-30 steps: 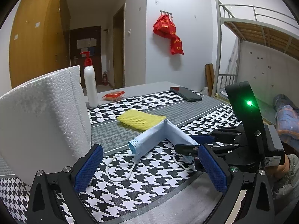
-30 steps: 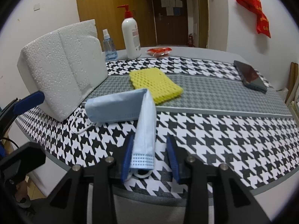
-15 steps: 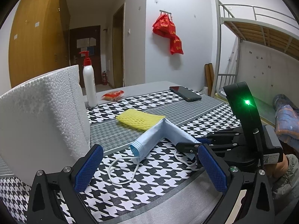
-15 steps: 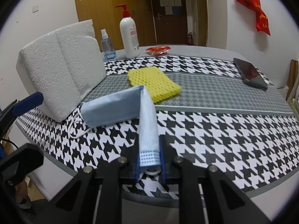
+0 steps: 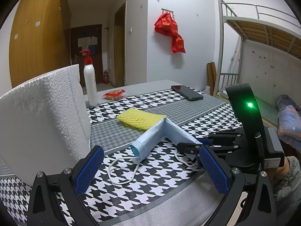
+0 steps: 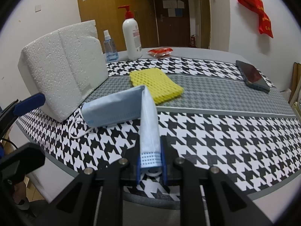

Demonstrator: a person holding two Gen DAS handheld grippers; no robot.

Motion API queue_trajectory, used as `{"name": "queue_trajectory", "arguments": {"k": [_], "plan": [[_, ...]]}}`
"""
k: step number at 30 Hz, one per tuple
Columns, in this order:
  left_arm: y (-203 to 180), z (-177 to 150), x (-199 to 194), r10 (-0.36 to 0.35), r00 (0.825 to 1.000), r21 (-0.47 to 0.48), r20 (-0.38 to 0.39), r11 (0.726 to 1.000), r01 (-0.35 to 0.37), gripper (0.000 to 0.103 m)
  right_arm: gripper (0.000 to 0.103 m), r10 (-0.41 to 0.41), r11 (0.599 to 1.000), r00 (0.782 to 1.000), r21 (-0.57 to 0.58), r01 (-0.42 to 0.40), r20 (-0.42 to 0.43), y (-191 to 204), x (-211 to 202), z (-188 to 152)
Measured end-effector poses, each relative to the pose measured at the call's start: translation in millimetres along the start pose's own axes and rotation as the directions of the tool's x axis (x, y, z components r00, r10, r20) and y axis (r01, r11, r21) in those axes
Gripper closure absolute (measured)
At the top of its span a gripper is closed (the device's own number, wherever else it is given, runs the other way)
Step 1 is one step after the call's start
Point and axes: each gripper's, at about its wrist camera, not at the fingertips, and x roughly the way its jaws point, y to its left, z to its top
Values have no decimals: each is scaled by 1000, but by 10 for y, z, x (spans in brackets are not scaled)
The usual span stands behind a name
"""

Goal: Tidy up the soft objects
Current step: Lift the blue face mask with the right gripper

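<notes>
A light blue face mask (image 6: 129, 105) lies bent into an L on the houndstooth cloth, its white ear loops (image 5: 122, 171) trailing toward the front edge. My right gripper (image 6: 151, 162) is shut on the mask's near end, the blue pads pressing both sides of it. In the left wrist view that same gripper (image 5: 199, 144) comes in from the right, pinching the mask (image 5: 161, 131). My left gripper (image 5: 150, 167) hangs open near the table's front edge, short of the mask's other end, with nothing between its pads. A yellow foam net (image 6: 156, 83) lies just behind the mask.
A big white polystyrene block (image 6: 62, 79) stands at the left, close to the mask. Behind it are a white pump bottle (image 6: 131, 35), a small spray bottle (image 6: 109, 47) and a red packet (image 6: 160, 51). A dark phone (image 6: 252, 77) lies at the far right. A person's sleeve (image 5: 287, 179) shows beside the table.
The right gripper's jaws have shut onto the near end of the mask, which lay loose between them a second ago. The left gripper has stayed where it was, open.
</notes>
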Motion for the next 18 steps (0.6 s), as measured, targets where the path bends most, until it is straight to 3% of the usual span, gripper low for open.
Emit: {"name": "queue_trajectory", "arguments": {"k": [5,18], "plan": [[-23,41,-10,1,1000,3,6,1000,-1,1,88,-6,1000,1000,27,6,9,-47,-37,32],[-149,160,61,-13,1000,29,-4,1000,13,1,88,-31,993,993,113,19,110,-346,-454,47]]}}
